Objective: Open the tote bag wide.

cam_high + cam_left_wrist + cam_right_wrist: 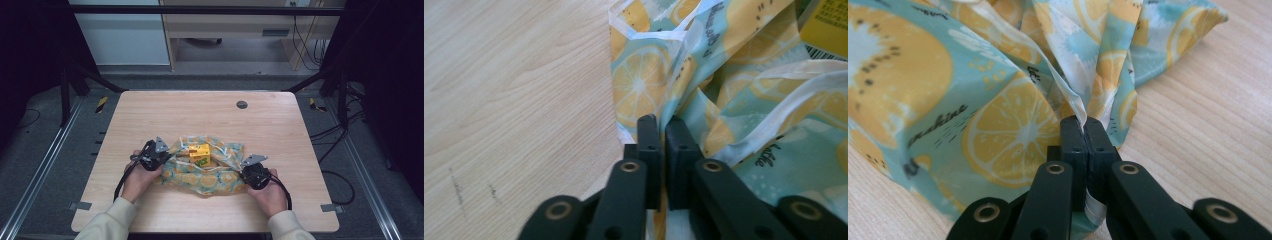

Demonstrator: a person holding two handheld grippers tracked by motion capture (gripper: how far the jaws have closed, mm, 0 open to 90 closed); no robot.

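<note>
The high view was pretty dim and soft overall, with the wooden table [210,112] the one evenly lit patch and everything around it falling off into near-black at the left and right edges, no hard shadows or glare on the wood. Both gripper views were way brighter, with flat, diffuse light and the lemon-print cloth [998,130] looking a bit washed out. Up close they were mushy though: the black jaws at the bottom were soft, and the cloth blurred toward the corners.
</note>
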